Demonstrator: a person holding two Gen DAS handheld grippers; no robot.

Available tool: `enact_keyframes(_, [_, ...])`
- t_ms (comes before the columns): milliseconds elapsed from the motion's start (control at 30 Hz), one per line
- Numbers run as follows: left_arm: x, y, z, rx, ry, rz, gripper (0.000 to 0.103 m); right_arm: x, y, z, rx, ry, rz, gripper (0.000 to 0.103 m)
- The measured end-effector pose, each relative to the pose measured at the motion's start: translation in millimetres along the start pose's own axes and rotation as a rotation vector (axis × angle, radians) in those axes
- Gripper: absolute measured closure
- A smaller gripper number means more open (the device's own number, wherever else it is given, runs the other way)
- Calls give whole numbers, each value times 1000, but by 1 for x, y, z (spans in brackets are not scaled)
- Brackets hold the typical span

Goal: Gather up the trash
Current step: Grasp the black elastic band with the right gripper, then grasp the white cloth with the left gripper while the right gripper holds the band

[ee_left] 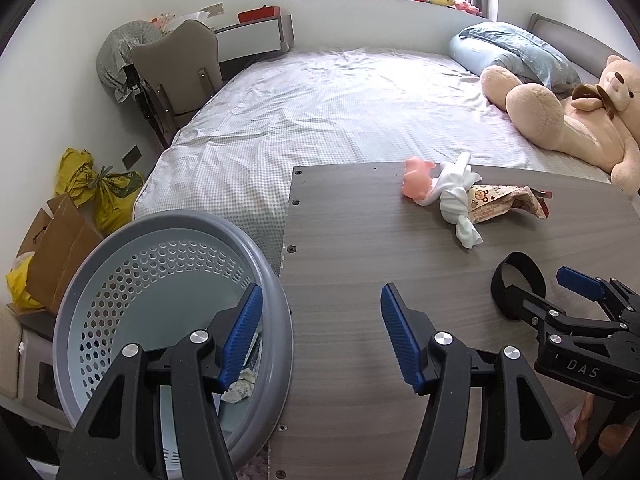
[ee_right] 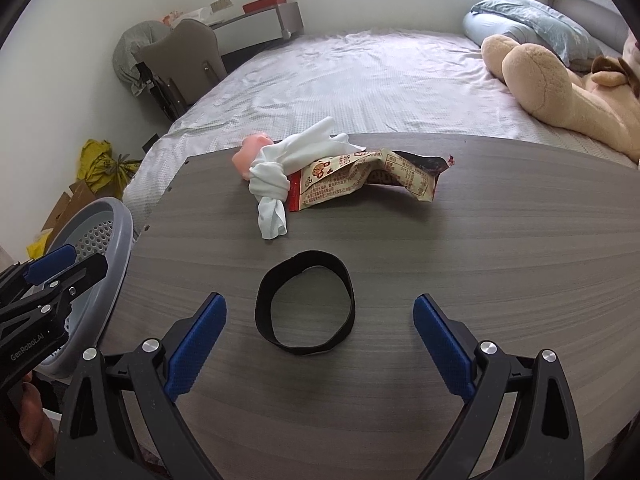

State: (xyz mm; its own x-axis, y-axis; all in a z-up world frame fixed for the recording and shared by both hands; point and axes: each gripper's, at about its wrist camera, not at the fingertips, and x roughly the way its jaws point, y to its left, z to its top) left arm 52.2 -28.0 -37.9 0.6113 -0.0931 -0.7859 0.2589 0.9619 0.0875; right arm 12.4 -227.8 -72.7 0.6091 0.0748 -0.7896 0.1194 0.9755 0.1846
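Bedroom w/ a bed (ee_left: 340, 112) behind; wood-grain worktop (ee_left: 360, 260) in front. L gripper (ee_left: 322, 336) spread wide, holding nothing, straddling the worktop's left edge: one finger over the gray perforated basket (ee_left: 120, 280), the other over the worktop. Crumpled paper (ee_left: 240, 390) lies in the basket bottom. R gripper (ee_right: 320, 344) also spread, nothing held, low over the worktop w/ a black elastic band (ee_right: 306, 306) lying between its fingertips, not touched. Farther back: torn snack wrapper (ee_right: 360, 184), touching a knotted white cloth (ee_right: 276, 188), pink toy (ee_right: 250, 156) just behind. Teddy bear (ee_left: 568, 116) on the bed at right.
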Motion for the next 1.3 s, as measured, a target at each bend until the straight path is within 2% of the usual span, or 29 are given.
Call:
enact_keyframes(367, [5, 5, -2, -16, 15, -18, 43, 11, 6, 0, -34, 18, -53, 26])
enact_keyframes(433, [5, 4, -2, -17, 17, -21, 43, 11, 7, 0, -43, 13, -59, 32])
enact_keyframes(533, [6, 2, -2, -15, 17, -24, 40, 10, 8, 1, -53, 5, -66, 48])
enact_keyframes(600, [6, 0, -2, -10, 17, -28, 40, 9, 6, 1, -46, 1, -57, 66])
enact_keyframes(700, [8, -5, 0, -4, 20, -45, 39, 8, 1, 2, -24, 5, -23, 79])
enact_keyframes(867, [12, -18, 9, 12, 24, -86, 39, -1, -10, 2, 25, -7, 8, 87])
enact_keyframes(1100, [27, -47, 32, 37, 27, -147, 39, -20, -32, -2, 88, -45, 36, 87])
enact_keyframes(1300, [46, -74, 50, 56, 33, -145, 39, -28, -54, -6, 145, -63, 55, 87])
